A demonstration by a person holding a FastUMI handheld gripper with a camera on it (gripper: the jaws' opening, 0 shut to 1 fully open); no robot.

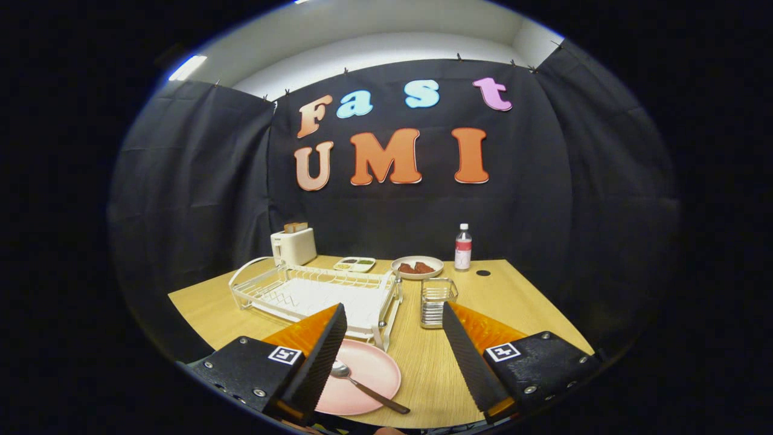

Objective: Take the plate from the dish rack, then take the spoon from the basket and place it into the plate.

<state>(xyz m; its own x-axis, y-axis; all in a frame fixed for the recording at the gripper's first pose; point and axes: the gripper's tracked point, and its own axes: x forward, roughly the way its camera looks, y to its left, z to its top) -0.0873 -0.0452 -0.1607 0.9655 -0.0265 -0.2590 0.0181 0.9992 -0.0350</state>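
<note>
gripper (pixel 392 353) fingers spread wide apart, clamped on nothing, above the near part of the wooden table (pixel 519 302). pink plate (pixel 371 368) flat on the table between the fingers, close by the left one, spoon (pixel 362 382) lying in it with its handle over the near rim. white dish rack (pixel 314 293) just beyond the plate, small wire basket (pixel 436 299) beside it. toaster (pixel 293 244), bowl (pixel 416 267) and bottle (pixel 463 246) farther back

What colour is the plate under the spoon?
Pale pink plate, clearest in the gripper view.
</note>
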